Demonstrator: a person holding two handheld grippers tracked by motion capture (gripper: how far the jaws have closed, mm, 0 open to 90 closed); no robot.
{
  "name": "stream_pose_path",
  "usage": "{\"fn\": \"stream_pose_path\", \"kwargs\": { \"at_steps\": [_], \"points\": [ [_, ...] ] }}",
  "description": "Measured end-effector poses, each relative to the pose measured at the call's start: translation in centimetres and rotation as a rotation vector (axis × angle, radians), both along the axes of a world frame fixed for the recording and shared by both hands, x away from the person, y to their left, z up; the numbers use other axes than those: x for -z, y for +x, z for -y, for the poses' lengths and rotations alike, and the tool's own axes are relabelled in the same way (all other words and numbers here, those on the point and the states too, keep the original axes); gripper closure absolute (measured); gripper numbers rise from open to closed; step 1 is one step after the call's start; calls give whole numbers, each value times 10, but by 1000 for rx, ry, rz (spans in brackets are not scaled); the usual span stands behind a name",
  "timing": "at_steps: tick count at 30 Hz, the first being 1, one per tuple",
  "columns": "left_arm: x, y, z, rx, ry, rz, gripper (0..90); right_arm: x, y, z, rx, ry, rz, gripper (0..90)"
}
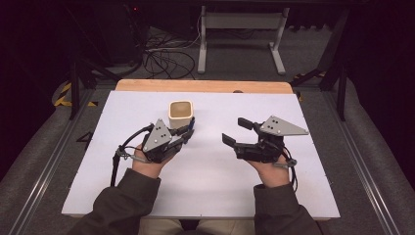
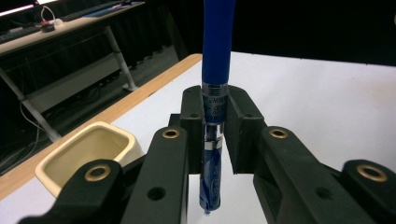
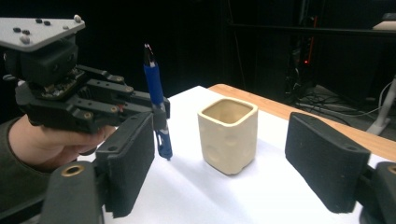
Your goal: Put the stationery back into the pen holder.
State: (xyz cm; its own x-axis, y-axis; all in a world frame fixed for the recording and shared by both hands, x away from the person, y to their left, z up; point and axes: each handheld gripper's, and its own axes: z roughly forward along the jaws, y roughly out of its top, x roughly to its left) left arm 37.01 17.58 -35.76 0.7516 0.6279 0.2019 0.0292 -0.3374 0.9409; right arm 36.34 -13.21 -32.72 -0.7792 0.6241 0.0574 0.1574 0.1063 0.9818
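My left gripper (image 1: 187, 132) is shut on a blue pen (image 1: 190, 127), which stands roughly upright just in front of a cream square cup (image 1: 181, 113) on the white board. In the left gripper view the pen (image 2: 217, 56) is clamped between the pads, tip down, with the cup (image 2: 88, 151) to its left. My right gripper (image 1: 235, 130) is open with nothing in it, to the right of the cup and pointing left. The right gripper view looks between its wide jaws at the cup (image 3: 229, 135), the pen (image 3: 154, 88) and the left gripper (image 3: 161, 109).
The white board (image 1: 205, 186) covers the table, with a wooden strip (image 1: 203, 86) along its far edge. Behind the table are cables (image 1: 164, 58) on the floor and a white metal stand (image 1: 240, 22). Dark rails run along both sides.
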Motion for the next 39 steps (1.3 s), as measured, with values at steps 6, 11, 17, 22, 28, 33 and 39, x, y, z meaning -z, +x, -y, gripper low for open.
{"fn": "stream_pose_path", "kwargs": {
  "at_steps": [6,11,17,22,28,33,39],
  "points": [
    [-3,5,-5,-10,-38,-8,792,2,0,4,8,2,2,206],
    [-7,9,-8,-20,-65,-4,792,2,-1,8,13,4,10,184],
    [-13,15,-13,-38,-107,3,791,4,-1,13,17,9,1,167],
    [-14,20,-17,-52,-137,-2,792,4,-1,16,20,14,-4,163],
    [-14,27,-20,-68,-160,-5,792,5,-1,19,26,14,-3,163],
    [-14,33,-23,-85,-187,-12,792,5,-1,22,32,20,-3,161],
    [-12,41,-26,-111,-201,-18,792,6,-1,24,36,20,-7,161]
  ]
}}
